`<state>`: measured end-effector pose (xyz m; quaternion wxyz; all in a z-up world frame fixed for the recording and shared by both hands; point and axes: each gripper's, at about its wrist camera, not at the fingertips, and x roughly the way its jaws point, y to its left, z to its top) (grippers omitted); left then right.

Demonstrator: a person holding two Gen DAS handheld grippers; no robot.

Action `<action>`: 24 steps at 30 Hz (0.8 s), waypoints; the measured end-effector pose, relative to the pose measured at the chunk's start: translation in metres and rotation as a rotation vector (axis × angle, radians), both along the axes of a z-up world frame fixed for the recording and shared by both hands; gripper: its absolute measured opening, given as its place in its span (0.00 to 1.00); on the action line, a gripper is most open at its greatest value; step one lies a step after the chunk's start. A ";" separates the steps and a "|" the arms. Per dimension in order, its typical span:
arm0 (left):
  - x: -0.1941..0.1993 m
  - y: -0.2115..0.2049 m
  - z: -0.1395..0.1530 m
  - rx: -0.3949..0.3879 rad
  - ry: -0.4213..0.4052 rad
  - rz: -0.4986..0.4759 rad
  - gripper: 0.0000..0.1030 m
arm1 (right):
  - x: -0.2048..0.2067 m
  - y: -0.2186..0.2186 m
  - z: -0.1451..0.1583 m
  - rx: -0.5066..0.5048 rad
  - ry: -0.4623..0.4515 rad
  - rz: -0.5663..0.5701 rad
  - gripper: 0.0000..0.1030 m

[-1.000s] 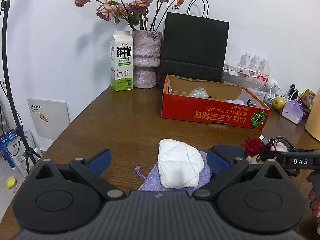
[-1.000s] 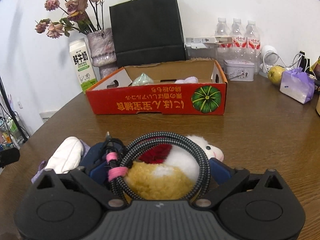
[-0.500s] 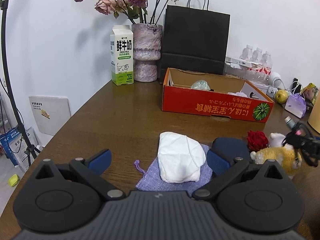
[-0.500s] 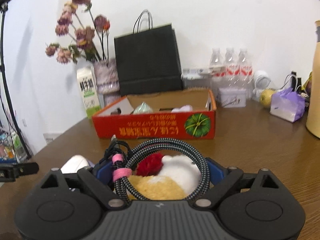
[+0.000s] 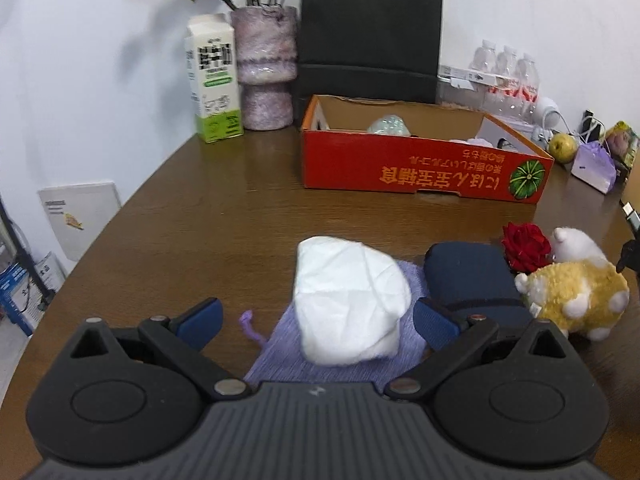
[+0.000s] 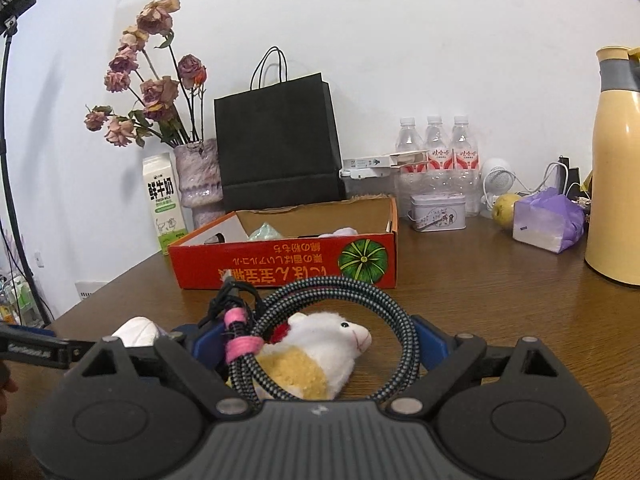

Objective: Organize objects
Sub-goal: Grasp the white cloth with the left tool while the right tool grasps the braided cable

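My left gripper (image 5: 316, 320) is open low over the table. A white folded cloth (image 5: 348, 300) lies between its blue fingers on a purple drawstring pouch (image 5: 280, 356); the pads do not touch it. Right of that are a dark blue case (image 5: 468, 276), a red rose (image 5: 524, 246) and a yellow-and-white plush toy (image 5: 572, 292). My right gripper (image 6: 318, 342) is shut on a coiled braided cable (image 6: 396, 320) with a pink tie, held just above the plush toy (image 6: 316, 356). A red cardboard box (image 6: 280, 264) stands behind, with small items inside.
Along the wall stand a milk carton (image 5: 214, 84), a vase of dried roses (image 5: 264, 76), a black paper bag (image 5: 368, 36) and water bottles (image 6: 436, 160). A tin (image 6: 438, 212), a pear (image 6: 504, 210), a purple pack (image 6: 548, 224) and a yellow flask (image 6: 616, 176) sit right. The table's curved edge runs left.
The right gripper has lifted the cable coil off the table, away from the plush toy. The left gripper has come forward and lower around the white cloth, still open.
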<state>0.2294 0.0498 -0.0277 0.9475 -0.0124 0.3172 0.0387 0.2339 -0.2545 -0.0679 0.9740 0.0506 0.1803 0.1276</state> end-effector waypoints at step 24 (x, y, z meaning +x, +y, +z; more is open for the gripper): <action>0.030 -0.014 -0.029 0.008 0.005 0.000 0.68 | 0.001 0.005 -0.004 -0.023 -0.003 -0.017 0.90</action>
